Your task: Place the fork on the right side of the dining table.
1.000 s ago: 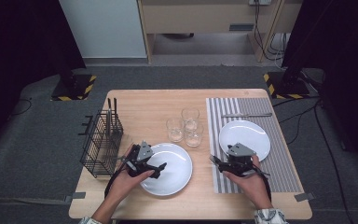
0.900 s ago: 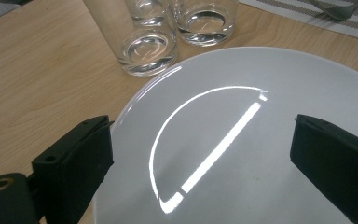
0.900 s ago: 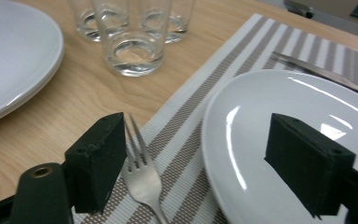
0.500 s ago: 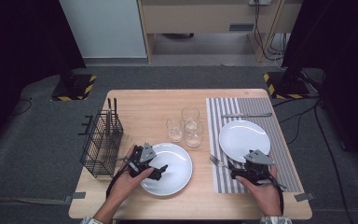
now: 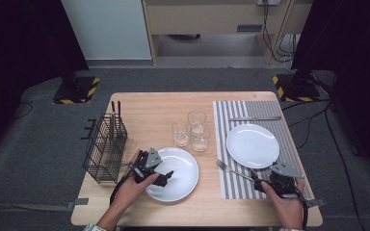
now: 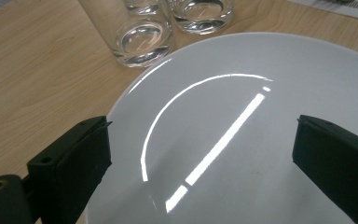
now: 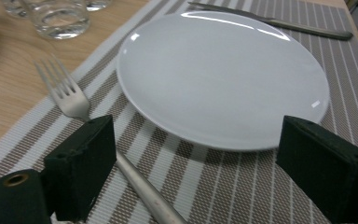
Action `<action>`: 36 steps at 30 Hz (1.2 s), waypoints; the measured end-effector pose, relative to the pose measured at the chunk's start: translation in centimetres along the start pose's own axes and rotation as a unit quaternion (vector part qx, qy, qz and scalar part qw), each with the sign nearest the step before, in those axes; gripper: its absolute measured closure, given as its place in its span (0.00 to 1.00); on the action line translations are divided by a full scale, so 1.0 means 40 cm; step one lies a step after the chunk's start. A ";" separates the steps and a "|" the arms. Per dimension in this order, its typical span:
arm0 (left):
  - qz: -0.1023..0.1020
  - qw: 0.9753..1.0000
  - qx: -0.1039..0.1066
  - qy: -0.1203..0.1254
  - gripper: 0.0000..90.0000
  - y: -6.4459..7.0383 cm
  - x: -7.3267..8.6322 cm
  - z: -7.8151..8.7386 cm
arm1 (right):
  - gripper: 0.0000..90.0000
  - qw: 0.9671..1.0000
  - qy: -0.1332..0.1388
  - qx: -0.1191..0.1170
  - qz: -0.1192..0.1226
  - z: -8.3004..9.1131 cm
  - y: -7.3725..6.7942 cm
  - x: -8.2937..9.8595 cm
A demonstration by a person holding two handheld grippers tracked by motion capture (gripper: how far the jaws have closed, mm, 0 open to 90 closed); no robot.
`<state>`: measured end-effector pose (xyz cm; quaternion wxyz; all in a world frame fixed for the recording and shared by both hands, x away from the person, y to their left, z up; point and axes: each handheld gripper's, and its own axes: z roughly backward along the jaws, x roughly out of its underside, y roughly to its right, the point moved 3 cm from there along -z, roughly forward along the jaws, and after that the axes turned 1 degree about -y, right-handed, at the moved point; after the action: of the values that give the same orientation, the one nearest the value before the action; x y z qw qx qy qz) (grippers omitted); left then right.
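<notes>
My left gripper (image 5: 165, 176) (image 6: 200, 149) hovers open over the near-left part of a white plate (image 5: 180, 175) (image 6: 261, 93) on the bare wood. My right gripper (image 5: 260, 182) (image 7: 196, 158) is open, low over the striped placemat (image 5: 294, 159) (image 7: 242, 191) at the front right. A fork (image 5: 229, 170) (image 7: 70, 95) lies on the mat, and its handle runs under and beside my right gripper's left jaw. A second white plate (image 5: 253, 145) (image 7: 223, 74) sits on the mat just beyond that gripper. Nothing is between either pair of jaws.
Three clear glasses (image 5: 196, 120) (image 6: 142, 37) (image 7: 58, 18) stand mid-table between the plates. A knife (image 5: 255, 118) (image 7: 279, 23) lies at the mat's far end. A black wire basket (image 5: 103, 147) with utensils stands at the left edge.
My right gripper has drawn back to the right and toward the table's front edge, away from the fork's tines. The left gripper has barely moved.
</notes>
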<state>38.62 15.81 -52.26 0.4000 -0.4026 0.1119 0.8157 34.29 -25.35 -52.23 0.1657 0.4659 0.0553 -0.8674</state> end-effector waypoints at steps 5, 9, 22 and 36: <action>0.000 1.000 -0.003 -0.003 0.04 -0.003 0.002 0.000 | 0.16 1.000 -0.017 0.020 0.000 0.001 0.011 0.022; 0.000 1.000 -0.002 -0.006 0.04 -0.004 0.004 -0.002 | 0.16 0.999 -0.019 0.025 0.001 0.001 0.011 0.033; -0.002 1.000 -0.002 -0.005 0.04 -0.003 0.004 -0.002 | 0.17 0.997 -0.059 0.030 0.039 -0.021 0.002 0.063; -0.005 1.000 0.000 -0.008 0.04 0.000 0.003 -0.004 | 0.19 0.995 -0.084 0.045 0.002 -0.030 0.036 0.074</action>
<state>38.67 15.79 -52.48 0.4053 -0.3967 0.1067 0.8167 34.23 -27.12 -55.25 0.1504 0.3987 0.0006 -0.9047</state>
